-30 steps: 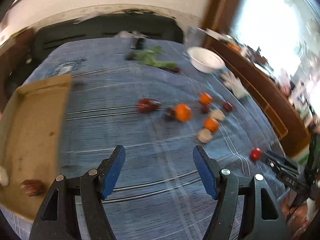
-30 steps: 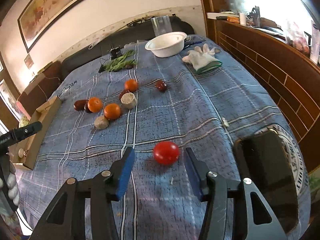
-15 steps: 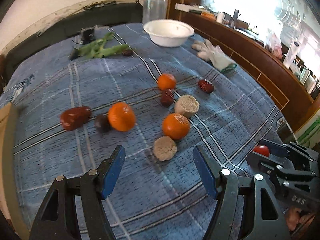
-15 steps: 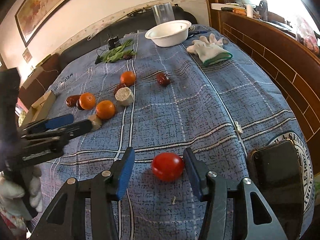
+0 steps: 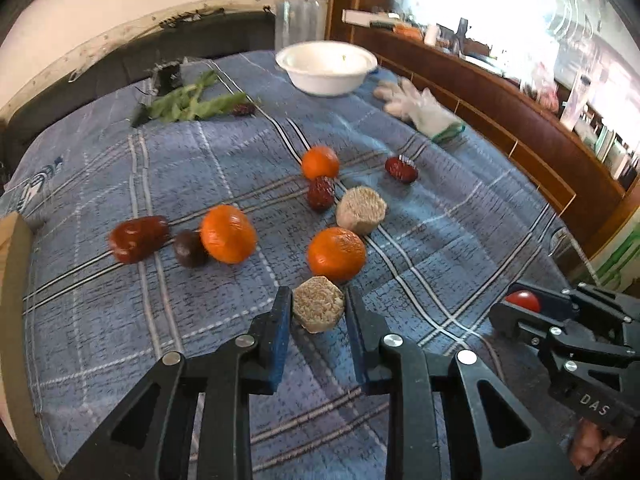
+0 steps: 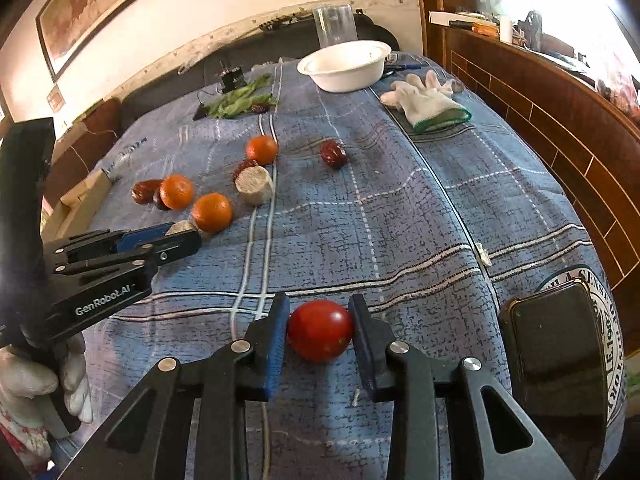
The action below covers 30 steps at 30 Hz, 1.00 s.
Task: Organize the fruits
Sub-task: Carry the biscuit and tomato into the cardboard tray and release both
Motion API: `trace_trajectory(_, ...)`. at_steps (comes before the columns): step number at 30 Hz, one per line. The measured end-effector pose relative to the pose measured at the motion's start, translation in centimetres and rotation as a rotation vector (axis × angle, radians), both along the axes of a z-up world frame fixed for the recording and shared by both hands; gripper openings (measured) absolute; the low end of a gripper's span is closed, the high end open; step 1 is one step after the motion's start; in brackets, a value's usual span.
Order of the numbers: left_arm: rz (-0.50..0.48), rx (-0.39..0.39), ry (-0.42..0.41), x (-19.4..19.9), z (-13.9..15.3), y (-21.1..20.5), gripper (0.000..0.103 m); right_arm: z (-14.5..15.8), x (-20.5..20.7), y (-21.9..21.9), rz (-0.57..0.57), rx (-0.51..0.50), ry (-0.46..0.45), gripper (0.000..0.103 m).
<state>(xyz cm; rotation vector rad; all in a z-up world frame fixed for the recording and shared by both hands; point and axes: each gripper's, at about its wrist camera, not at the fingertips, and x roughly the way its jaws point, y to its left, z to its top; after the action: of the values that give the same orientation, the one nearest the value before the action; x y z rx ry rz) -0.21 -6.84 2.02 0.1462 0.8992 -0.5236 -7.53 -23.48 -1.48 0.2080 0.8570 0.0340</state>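
My left gripper (image 5: 318, 312) is shut on a beige hexagonal piece (image 5: 318, 309) lying on the blue cloth. My right gripper (image 6: 320, 330) is shut on a red tomato (image 6: 320, 335) near the front of the table; it also shows in the left wrist view (image 5: 522, 301). Three oranges (image 5: 335, 253) (image 5: 228, 233) (image 5: 320, 162), several dark red dates (image 5: 138, 237) (image 5: 401, 169) and a second beige piece (image 5: 361, 210) lie scattered mid-table. The left gripper appears in the right wrist view (image 6: 160, 240).
A white bowl (image 5: 326, 66) and clear glass (image 6: 335, 24) stand at the back. A white glove (image 6: 426, 100) lies back right, green leaves (image 5: 188, 100) back left. A cardboard box (image 5: 12, 280) sits at the left edge. A black phone (image 6: 558, 356) lies front right.
Both grippers have closed: the left moved forward and shut on the beige piece, the right shut on the tomato.
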Motion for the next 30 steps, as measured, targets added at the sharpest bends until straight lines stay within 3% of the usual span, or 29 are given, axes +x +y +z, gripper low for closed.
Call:
trace_trajectory(8,0.12,-0.106,-0.034,-2.3,3.8,6.4,0.025,3.0,-1.0,2.1,0.065,0.043,-0.064,0.033)
trace_trajectory(15,0.318,-0.13,-0.076,-3.2,6.2,16.2,0.026,7.5,-0.2,8.9,0.245,0.072,-0.132,0.033)
trace_trajectory(22,0.542,-0.052,-0.065,-2.0,6.3,27.7,0.026,10.1,1.8,19.6,0.484,0.077,-0.162,0.034)
trace_trajectory(30,0.688,0.013,0.041,0.6,3.4,35.8,0.026,7.7,6.0,31.9,0.668,0.049,-0.093,0.034)
